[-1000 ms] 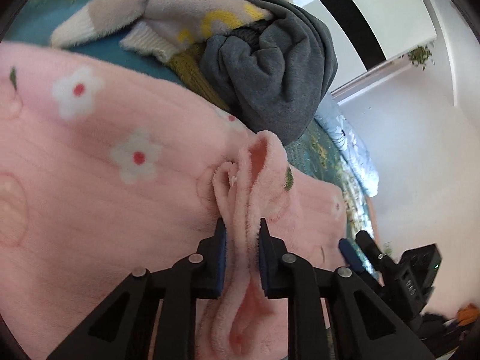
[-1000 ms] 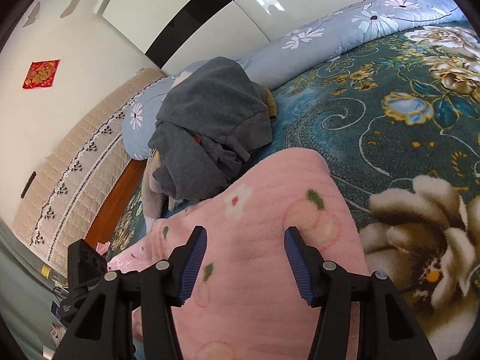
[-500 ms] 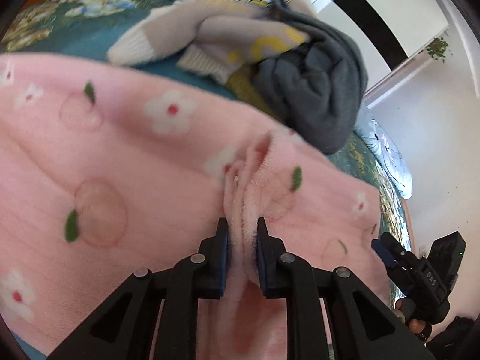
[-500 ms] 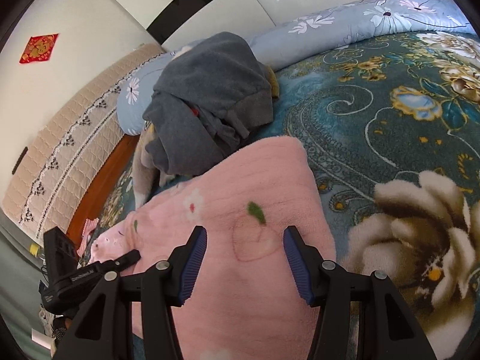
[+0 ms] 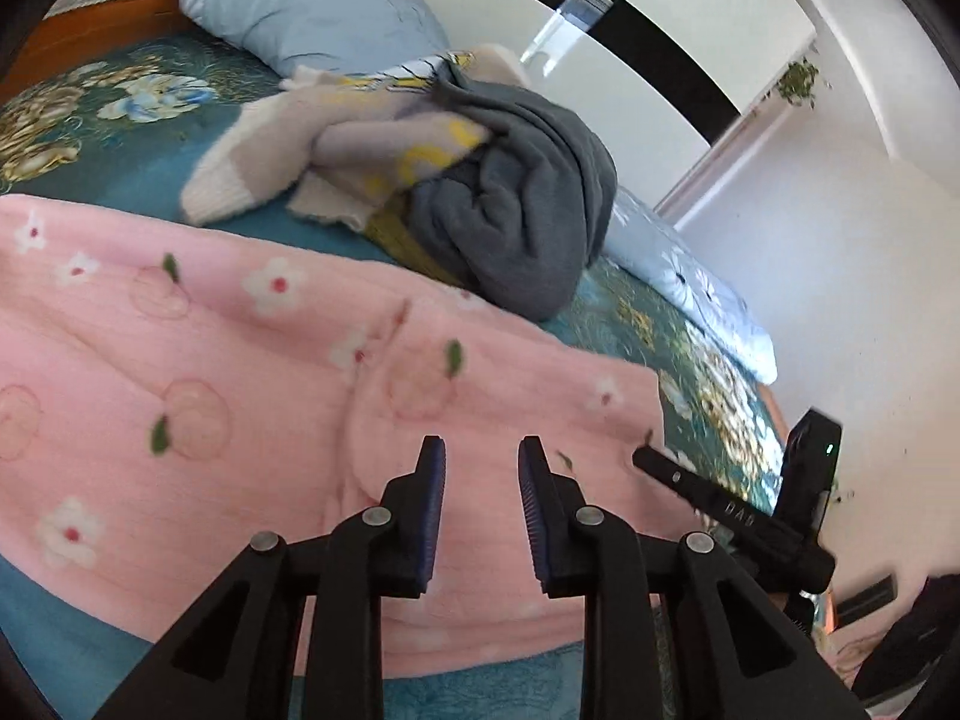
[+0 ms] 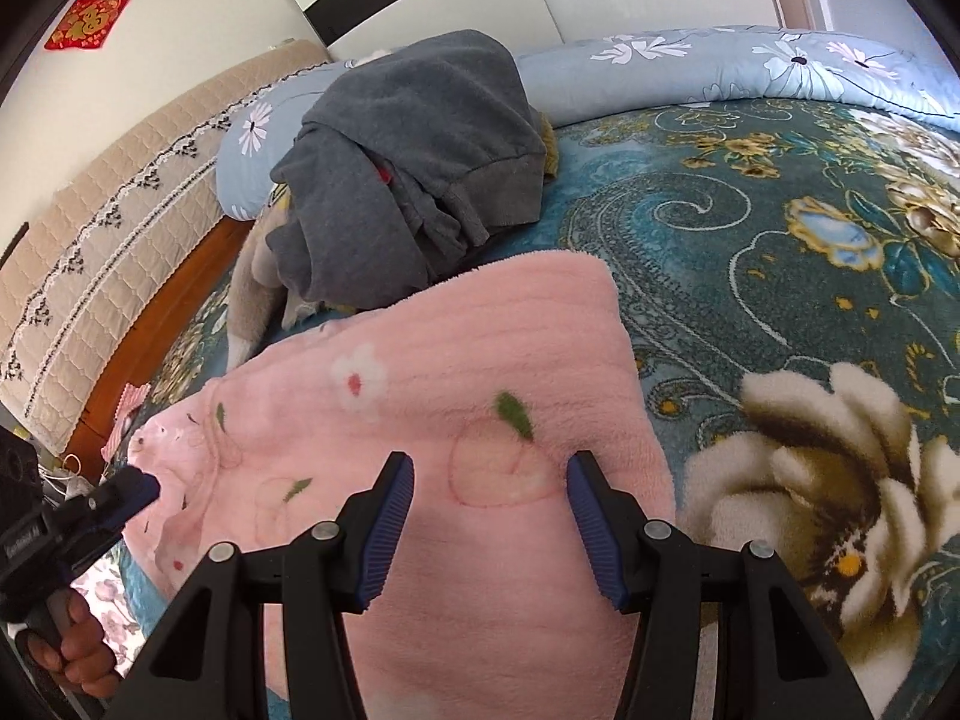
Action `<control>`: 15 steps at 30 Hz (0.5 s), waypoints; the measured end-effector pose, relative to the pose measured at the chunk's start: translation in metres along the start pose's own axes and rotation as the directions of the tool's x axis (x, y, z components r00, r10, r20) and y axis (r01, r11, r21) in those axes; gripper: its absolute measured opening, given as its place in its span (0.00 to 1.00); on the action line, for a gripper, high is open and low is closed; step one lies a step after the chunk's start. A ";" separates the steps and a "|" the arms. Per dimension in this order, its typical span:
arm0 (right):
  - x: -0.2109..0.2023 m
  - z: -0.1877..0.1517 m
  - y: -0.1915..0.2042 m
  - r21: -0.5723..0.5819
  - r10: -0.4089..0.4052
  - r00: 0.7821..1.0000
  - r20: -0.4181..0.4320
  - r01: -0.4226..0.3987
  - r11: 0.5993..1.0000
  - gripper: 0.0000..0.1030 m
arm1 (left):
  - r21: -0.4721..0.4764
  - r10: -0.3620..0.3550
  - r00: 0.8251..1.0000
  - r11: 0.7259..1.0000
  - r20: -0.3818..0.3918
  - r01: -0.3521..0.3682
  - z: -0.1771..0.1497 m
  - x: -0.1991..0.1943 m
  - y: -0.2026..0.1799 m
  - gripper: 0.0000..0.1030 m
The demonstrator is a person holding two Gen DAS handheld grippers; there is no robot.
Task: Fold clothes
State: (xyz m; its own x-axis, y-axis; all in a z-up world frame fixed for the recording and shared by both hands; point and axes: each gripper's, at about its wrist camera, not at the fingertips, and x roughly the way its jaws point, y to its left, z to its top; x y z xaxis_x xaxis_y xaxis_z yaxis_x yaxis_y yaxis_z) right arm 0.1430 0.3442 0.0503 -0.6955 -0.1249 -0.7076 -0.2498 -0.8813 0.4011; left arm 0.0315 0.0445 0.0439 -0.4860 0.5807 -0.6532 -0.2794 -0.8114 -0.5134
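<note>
Below both parted fingers (image 5: pixel 433 483), pink garment (image 5: pixel 240 372).

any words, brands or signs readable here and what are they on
"DAS", roughly, in pale letters on the right gripper body, seen from the left wrist view.
Pale lettering on the left gripper body: too small and skewed to read.
Gold character on the red wall decoration: too blurred to read.
No text on the pink garment.

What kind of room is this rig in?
Most likely a bedroom: a teal floral bedspread covers a bed with a beige quilted headboard, a pale blue floral pillow, and a pink fleece garment laid out.
</note>
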 end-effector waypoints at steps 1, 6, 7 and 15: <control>-0.008 -0.001 0.000 0.015 0.007 1.000 0.002 -0.007 1.000 0.56 | 0.001 0.017 1.000 1.000 -0.020 -0.017 -0.005 0.006 0.000 0.24; -0.048 -0.012 0.005 0.012 0.016 1.000 0.009 -0.016 1.000 0.56 | -0.029 0.076 0.996 0.997 -0.055 -0.078 -0.024 0.015 0.019 0.24; -0.047 -0.017 0.005 -0.005 -0.002 1.000 -0.001 0.002 1.000 0.56 | -0.022 0.077 0.996 0.997 -0.053 -0.079 -0.026 0.016 0.019 0.24; -0.011 -0.031 -0.027 0.122 0.017 0.990 -0.143 0.001 0.993 0.56 | -0.020 0.056 0.998 0.998 -0.042 -0.057 -0.037 0.020 0.023 0.24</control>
State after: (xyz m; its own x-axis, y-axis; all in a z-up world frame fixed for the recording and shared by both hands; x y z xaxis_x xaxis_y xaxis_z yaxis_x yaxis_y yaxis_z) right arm 0.1786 0.3556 0.0293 -0.5957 -0.2037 -0.7769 -0.3305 -0.8194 0.4683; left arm 0.0457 0.0395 -0.0014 -0.4661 0.5362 -0.7038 -0.2343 -0.8418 -0.4862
